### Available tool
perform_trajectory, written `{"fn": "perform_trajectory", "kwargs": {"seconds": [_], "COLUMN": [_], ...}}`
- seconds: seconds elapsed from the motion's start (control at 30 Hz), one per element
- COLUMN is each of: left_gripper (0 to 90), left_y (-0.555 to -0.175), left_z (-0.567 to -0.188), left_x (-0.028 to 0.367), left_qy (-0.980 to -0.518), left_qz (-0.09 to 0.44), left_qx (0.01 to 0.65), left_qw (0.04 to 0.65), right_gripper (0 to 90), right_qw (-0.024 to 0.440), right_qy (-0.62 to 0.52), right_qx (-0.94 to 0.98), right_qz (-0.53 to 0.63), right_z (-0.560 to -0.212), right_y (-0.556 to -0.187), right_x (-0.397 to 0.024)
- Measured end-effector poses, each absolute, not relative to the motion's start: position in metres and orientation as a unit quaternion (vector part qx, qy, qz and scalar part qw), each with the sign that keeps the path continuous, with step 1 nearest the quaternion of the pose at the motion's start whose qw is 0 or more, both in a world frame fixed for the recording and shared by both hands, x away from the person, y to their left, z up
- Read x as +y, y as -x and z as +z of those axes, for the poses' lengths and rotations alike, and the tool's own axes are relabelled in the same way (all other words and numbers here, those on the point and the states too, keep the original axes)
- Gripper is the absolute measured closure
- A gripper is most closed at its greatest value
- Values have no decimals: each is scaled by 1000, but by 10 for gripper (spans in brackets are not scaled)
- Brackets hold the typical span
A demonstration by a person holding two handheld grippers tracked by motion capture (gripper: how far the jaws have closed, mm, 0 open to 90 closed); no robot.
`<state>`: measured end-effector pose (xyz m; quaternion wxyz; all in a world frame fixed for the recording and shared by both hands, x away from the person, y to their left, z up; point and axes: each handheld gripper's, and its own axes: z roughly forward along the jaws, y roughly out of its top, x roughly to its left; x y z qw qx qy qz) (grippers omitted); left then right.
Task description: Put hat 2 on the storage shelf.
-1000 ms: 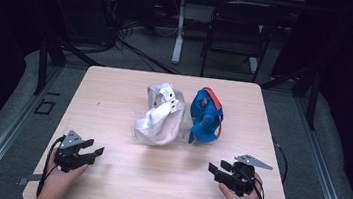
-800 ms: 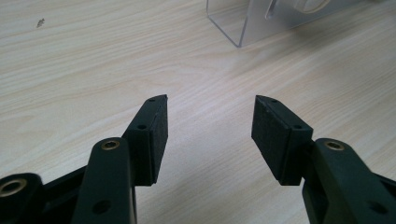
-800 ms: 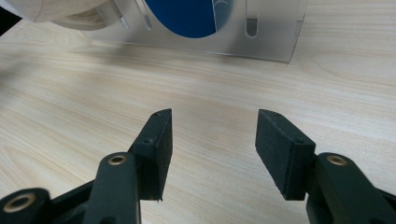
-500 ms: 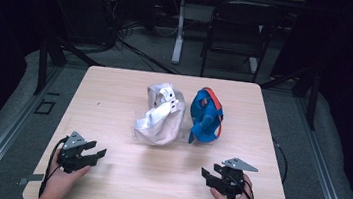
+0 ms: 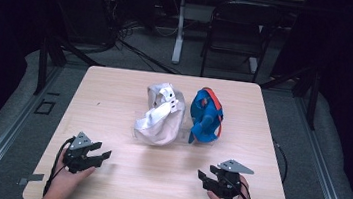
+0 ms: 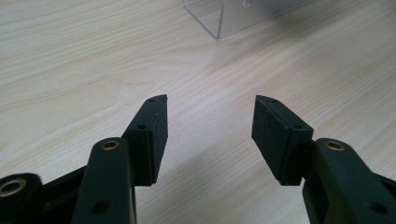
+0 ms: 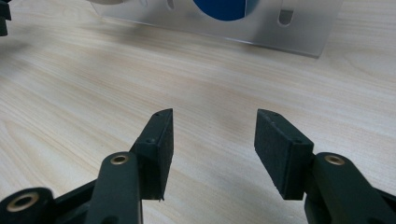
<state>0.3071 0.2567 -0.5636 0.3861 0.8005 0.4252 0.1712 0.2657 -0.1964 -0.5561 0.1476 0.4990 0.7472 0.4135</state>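
Note:
A white cap (image 5: pixel 160 114) and a blue cap with an orange strap (image 5: pixel 206 115) stand side by side on a clear acrylic stand (image 5: pixel 184 130) at the table's middle. My left gripper (image 5: pixel 103 155) rests low at the front left, open, with bare wood between its pads (image 6: pixel 154 135); the stand's clear corner (image 6: pixel 219 21) shows ahead of it. My right gripper (image 5: pixel 203 177) sits at the front right, open and holding nothing. Ahead of its pads (image 7: pixel 280 149) are the clear stand's base (image 7: pixel 261 25) and the blue cap (image 7: pixel 219 8).
The light wooden table (image 5: pixel 115 92) has bare room in front of and beside the caps. A dark folding chair (image 5: pixel 235 30) and a white post (image 5: pixel 179 29) stand behind the far edge. Grey floor surrounds the table.
Both hands have drawn back toward the front edge of the table. The right gripper has also shifted slightly left. Both grippers stay open; the caps have not moved.

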Motion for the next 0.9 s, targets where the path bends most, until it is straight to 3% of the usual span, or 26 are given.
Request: {"fn": "perform_trajectory", "kwargs": {"seconds": [0.9], "left_gripper": [450], "left_y": [-308], "left_z": [-563], "left_x": [246], "left_qy": [-808], "left_qz": [184], "left_qx": [406], "left_qw": [385], "right_gripper": [506], "right_qw": [138], "right_qy": [-525], "right_qx": [727], "right_qz": [420], "right_z": [-559], "right_y": [-268], "right_x": [-208]}}
